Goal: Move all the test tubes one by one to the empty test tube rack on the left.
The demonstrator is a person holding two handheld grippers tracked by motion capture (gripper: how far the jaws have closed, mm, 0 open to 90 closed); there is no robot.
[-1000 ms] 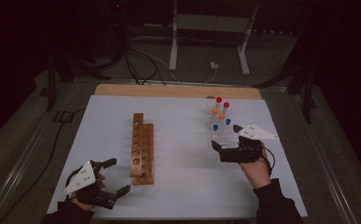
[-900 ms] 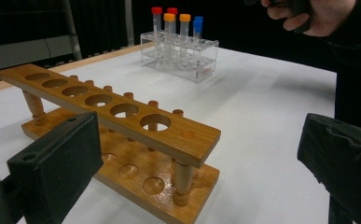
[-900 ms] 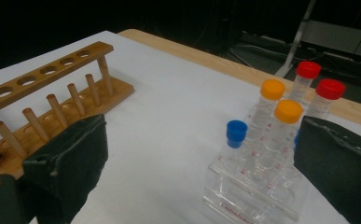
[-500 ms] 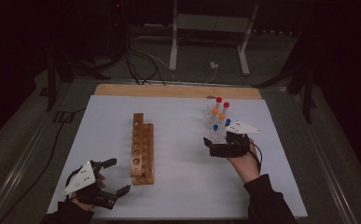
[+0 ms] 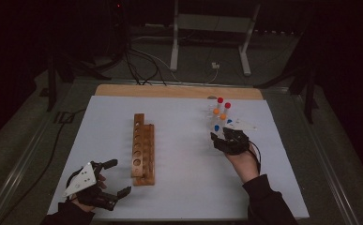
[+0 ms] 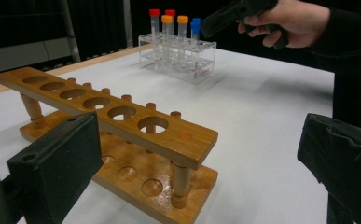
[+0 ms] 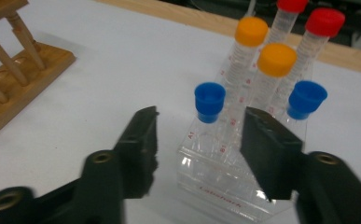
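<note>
- The white table (image 5: 179, 187) carries the wooden rack (image 5: 143, 149) near its middle; its long axis runs away from the person, and its row of holes faces up.
- The clear tube rack (image 7: 229, 184) stands on the far right part of the table, well apart from the wooden rack.
- Against a second ago, the right gripper (image 5: 218, 139) has come left and slightly down towards the clear rack, and its jaws have just been closing.
- The left gripper (image 5: 116, 177) has not moved, resting at the near left corner of the table, beside the near end of the wooden rack.
- The left gripper's jaws stand wide apart and hold nothing.
- The right gripper's jaws are about half open on either side of the near blue-capped tube (image 7: 209, 106), not pressing on it.
- That tube stands in the clear rack's front row with its blue cap up; its long axis leans slightly away in the right gripper view.
- Orange-capped tubes (image 7: 250, 46) and red-capped tubes (image 7: 324, 28) stand behind it, caps up.
</note>
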